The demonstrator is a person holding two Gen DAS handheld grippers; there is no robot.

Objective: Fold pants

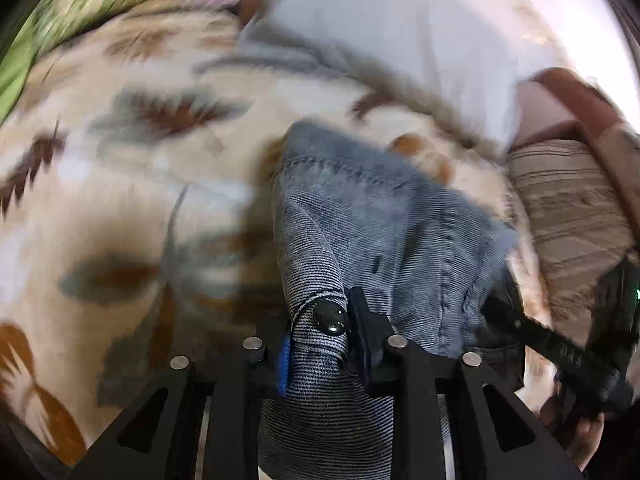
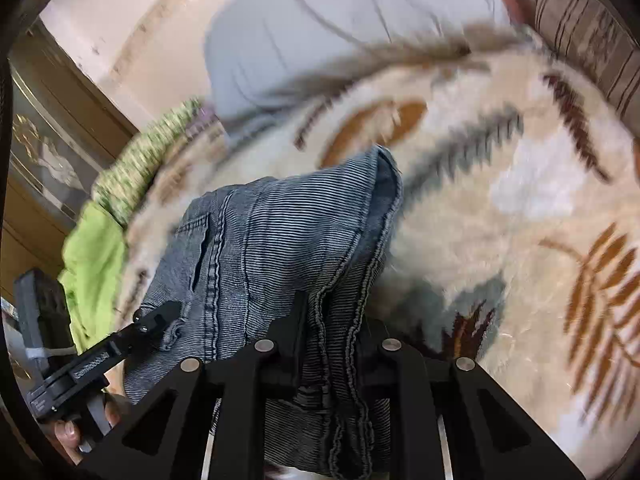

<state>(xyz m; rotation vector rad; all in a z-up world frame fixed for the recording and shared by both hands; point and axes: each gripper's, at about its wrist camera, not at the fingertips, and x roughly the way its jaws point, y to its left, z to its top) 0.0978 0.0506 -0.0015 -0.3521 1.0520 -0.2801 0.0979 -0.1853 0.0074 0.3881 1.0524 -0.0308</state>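
Note:
The pants (image 1: pixel 372 216) are blue-grey denim, bunched and lifted above a fluffy cream blanket (image 1: pixel 132 152) with leaf patterns. My left gripper (image 1: pixel 320 332) is shut on the waistband next to a dark metal button (image 1: pixel 330 317). My right gripper (image 2: pixel 332 328) is shut on a stitched edge of the pants (image 2: pixel 280 236). In the right wrist view the left gripper (image 2: pixel 160 316) shows at the lower left, pinching the same fabric. In the left wrist view the right gripper (image 1: pixel 496 308) shows at the right edge of the denim. The frames are motion-blurred.
A pale blue pillow (image 1: pixel 400 28) lies at the far side of the blanket. A green patterned cloth (image 2: pixel 132 176) sits at the blanket's edge. A striped tan cushion (image 1: pixel 568 208) is at the right. A wooden cabinet (image 2: pixel 44 140) stands behind.

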